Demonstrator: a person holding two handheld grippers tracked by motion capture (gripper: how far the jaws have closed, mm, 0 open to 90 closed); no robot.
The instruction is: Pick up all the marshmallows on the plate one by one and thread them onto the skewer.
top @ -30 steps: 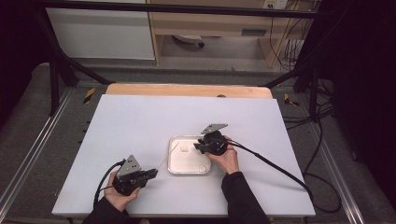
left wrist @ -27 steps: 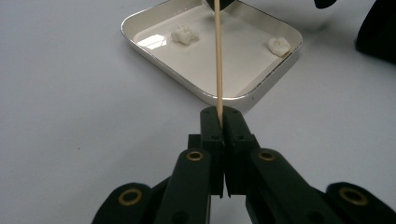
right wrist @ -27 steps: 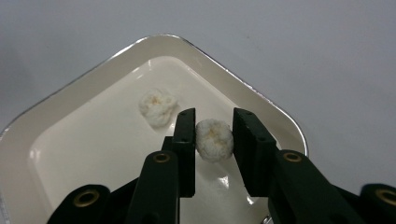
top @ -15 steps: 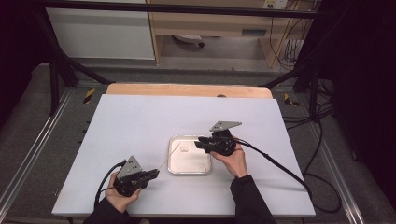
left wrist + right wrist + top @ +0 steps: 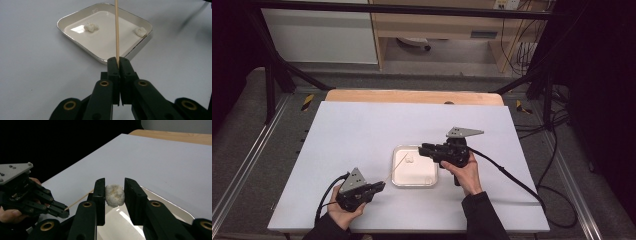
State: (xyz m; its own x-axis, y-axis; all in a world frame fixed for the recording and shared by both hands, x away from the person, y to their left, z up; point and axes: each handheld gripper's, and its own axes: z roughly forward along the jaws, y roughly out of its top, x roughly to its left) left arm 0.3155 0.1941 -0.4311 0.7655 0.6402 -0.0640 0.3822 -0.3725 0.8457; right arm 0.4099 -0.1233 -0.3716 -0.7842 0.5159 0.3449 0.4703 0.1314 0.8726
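Work in hand: threading a pale, rounded, crumbly white food ball [image 5: 114,195] onto a thin, straight wooden skewer [image 5: 116,30]
Left gripper [image 5: 119,59]: jaws pressed together on the skewer's near end, pinching it firmly; resting low at the table's near left [image 5: 378,186]
Right gripper [image 5: 114,195]: jaws pinching the ball from both sides, lifted above the tray; seen from above at the tray's far right corner [image 5: 426,149]
Skewer axis: running from the left gripper up and away over the shallow, square white tray with rounded corners [image 5: 65,21]; from above [image 5: 396,167] slanting toward the right gripper, free tip over the tray's left part
Ball relative to skewer: beyond the free tip and higher, roughly along the stick's own line; apart, not touching
Skewer from the right gripper view: pale sliver [image 5: 78,200] poking out of the left gripper [image 5: 63,213], aimed roughly toward the ball
Left on the tray: two smaller white lumps, one near the far left [image 5: 90,27], one by the right rim [image 5: 140,31]
Nearer hand: right, carrying the ball; left serving as the holder
Coming move, as judged: bringing the ball's middle onto the tip along the skewer's long axis; off-centre contact likely to crumble or push the ball out
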